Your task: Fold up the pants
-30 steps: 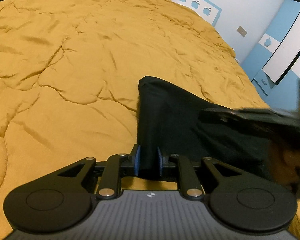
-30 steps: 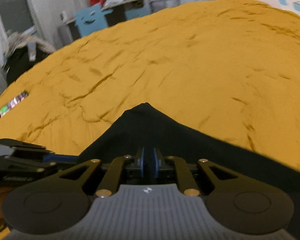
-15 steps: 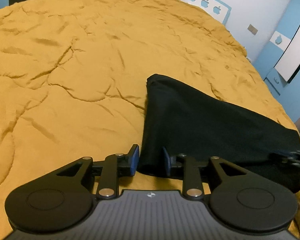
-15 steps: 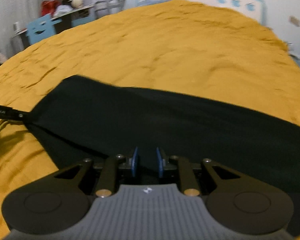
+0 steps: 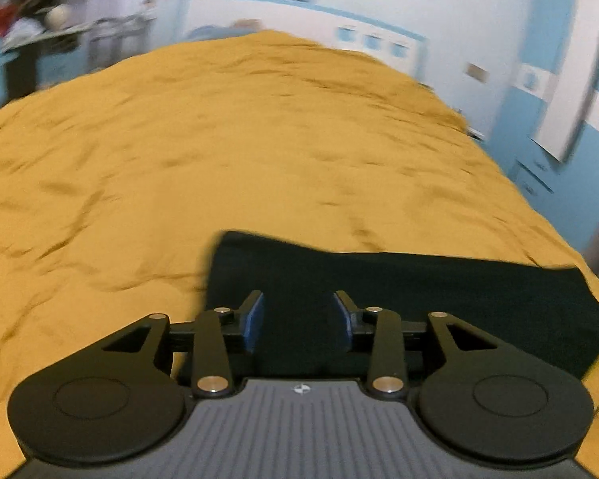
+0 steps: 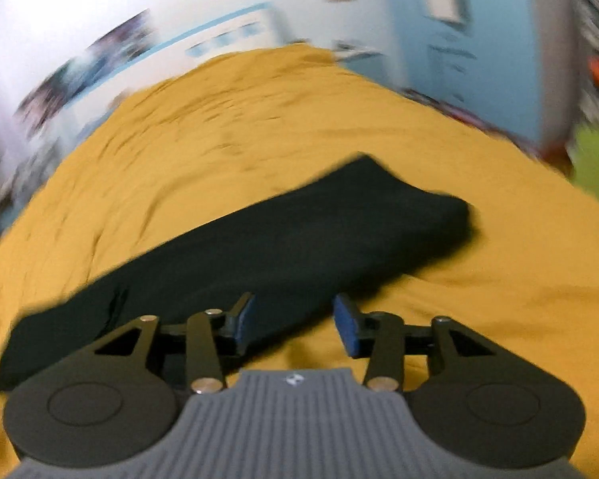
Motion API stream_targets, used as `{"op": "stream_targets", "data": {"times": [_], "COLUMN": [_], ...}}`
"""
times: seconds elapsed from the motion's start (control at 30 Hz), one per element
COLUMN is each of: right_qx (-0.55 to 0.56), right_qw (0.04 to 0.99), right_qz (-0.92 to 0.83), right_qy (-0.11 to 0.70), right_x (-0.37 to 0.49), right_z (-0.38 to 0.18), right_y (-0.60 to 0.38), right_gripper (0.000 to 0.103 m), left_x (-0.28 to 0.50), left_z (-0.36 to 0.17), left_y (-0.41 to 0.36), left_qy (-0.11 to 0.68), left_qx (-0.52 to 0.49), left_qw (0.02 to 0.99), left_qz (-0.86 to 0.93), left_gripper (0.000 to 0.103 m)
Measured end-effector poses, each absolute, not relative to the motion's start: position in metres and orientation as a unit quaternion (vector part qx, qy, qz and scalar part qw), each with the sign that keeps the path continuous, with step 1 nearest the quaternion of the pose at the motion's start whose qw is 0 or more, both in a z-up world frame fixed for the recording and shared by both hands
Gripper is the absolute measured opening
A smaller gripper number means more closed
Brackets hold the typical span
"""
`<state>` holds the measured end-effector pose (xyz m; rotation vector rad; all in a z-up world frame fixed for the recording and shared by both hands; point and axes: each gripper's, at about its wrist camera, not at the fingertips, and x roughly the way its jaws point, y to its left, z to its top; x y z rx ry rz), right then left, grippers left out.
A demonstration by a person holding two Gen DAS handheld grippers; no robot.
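On the bed, across the mustard quilt (image 5: pixel 227 151), the black pants (image 5: pixel 439 291) lie folded into a long flat strip. Both views blurred.

Left view: my left gripper (image 5: pixel 298 321) hangs over the near part of the pants, jaws spread wide, blue pads (image 5: pixel 254 319) apart with only dark cloth showing between them. Nothing pinched. Pants run from just left of the gripper out to the right, reaching close to the quilt's right edge; far left corner squared off. Quilt wrinkled beyond. Blue-and-white cabinet (image 5: pixel 559 92) at the right, white wall with a blue band (image 5: pixel 299 4) behind the bed, shelf clutter at upper left too smeared to name.

Right view: my right gripper (image 6: pixel 293 321) also spread, holding nothing. Left pad overlaps the pants' (image 6: pixel 299 239) near edge; right pad (image 6: pixel 345 325) sits over bare quilt (image 6: pixel 499 279). Pants here run as a diagonal band from lower left up to a thicker, rounded folded end at right centre. Whether the fingers touch the cloth, I cannot tell. Blue cabinet (image 6: pixel 459 52) and a green blur at far right.
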<state>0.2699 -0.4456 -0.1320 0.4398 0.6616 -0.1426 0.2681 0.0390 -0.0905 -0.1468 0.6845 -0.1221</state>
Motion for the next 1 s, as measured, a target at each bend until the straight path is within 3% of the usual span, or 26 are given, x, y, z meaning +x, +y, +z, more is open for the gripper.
{"op": "stream_targets", "data": {"times": [0.2,0.37,0.7,0.8,0.9,1.0], "right_qx": [0.398,0.491,0.497,0.498,0.488,0.486], "right_qw": [0.865,0.828,0.830,0.834,0.841,0.841], "right_qz": [-0.107,-0.114,-0.101,-0.090,-0.087,-0.091], "right_qy": [0.285,0.245,0.232,0.219,0.217,0.219], "right_x": [0.262,0.279,0.301,0.300,0.297,0.300], "right_z": [-0.166,-0.182,-0.204,-0.213,-0.216,-0.216], "right_y": [-0.515,-0.537,-0.541,-0.540,-0.538,-0.537], "right_gripper": [0.049,0.052,0.043,0.040,0.038,0.033], "left_x": [0.280,0.285,0.301,0.300,0.295,0.297], "left_z": [-0.093,-0.101,-0.133,-0.154,-0.159,-0.150], "left_y": [-0.068,-0.150,-0.219,-0.233,-0.241,-0.225], "left_qy": [0.339,0.340,0.368,0.424,0.416,0.418], "left_qx": [-0.022,0.015,0.017,0.042,0.077,0.027], "left_qw": [0.930,0.919,0.902,0.875,0.875,0.876], "left_qz": [-0.140,-0.198,-0.227,-0.232,-0.234,-0.238], "left_gripper": [0.044,0.044,0.044,0.044,0.044,0.044]}}
